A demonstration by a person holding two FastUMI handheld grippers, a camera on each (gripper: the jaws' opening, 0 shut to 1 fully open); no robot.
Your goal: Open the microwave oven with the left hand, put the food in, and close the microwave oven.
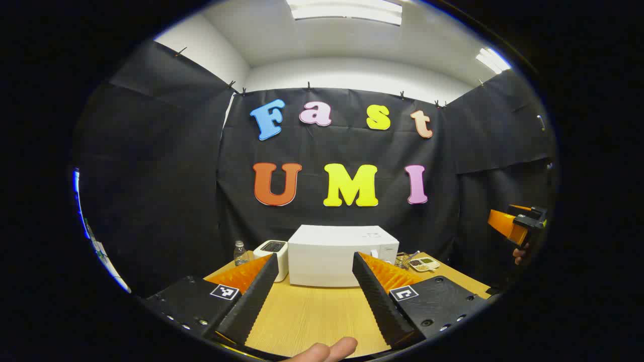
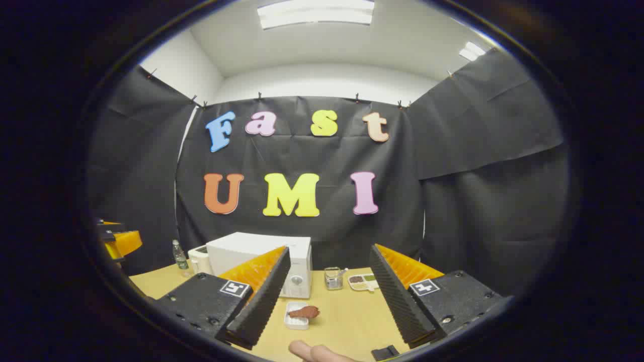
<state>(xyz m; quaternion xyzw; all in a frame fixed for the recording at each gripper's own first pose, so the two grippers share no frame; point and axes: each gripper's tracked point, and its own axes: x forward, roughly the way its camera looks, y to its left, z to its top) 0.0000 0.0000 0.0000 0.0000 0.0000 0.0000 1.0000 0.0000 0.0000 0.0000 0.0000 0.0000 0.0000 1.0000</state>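
Left hand-held gripper (image 1: 312, 296) was wide open, nothing between its fingers, hovering above the wooden desk (image 1: 312, 314) and aimed at the white microwave oven (image 1: 342, 254). Microwave sat at the back of the desk against the booth wall, door shut. White toaster (image 1: 271, 254) stood just left of it in the left gripper view, touching or nearly so; small water bottle (image 1: 240, 252) further left. A wire rack (image 1: 405, 260) and a small tray of condiments (image 1: 425, 263) sat right of the microwave. A fingertip (image 1: 327, 349) showed at the bottom edge. The other gripper appeared far right, held up off the desk by a hand (image 1: 518, 255).

Right hand-held gripper (image 2: 327, 296) was also wide open and empty, above the desk. Food (image 2: 304, 312), a brown piece, lay on a small white tray (image 2: 296, 317) on the desk in front of the microwave's right corner, between the gripper's fingers in the right gripper view but well beyond them, untouched. A small glass jar (image 2: 332, 278) and the condiment tray stood behind it.
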